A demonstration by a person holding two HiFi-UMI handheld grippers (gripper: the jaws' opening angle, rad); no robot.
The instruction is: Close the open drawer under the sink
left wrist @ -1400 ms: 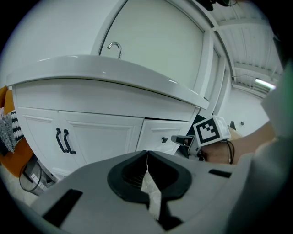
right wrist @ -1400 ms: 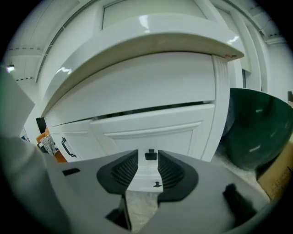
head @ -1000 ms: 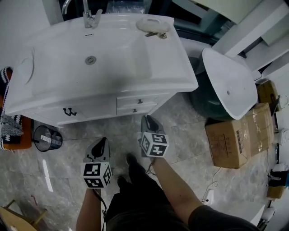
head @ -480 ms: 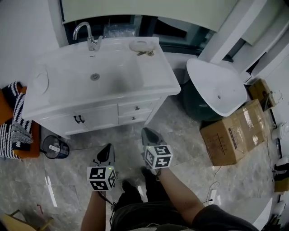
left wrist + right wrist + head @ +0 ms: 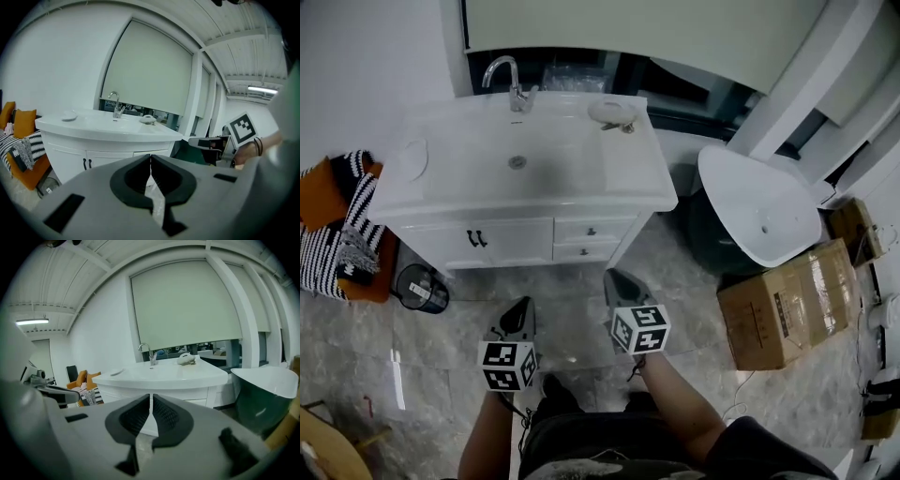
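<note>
Drawers (image 5: 591,231) under sink (image 5: 572,159) at 12 o'clock, flush with cabinet front (image 5: 431,239). Left gripper (image 5: 521,311) at 7 o'clock, right gripper (image 5: 618,284) at 5, jaws pressed together, empty, well apart from cabinet.

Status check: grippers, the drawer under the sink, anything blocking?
Left gripper shut, empty; right gripper shut, empty. Both drawers look flush, closed; grippers stand off from them. Nothing in between; bin off left.
</note>
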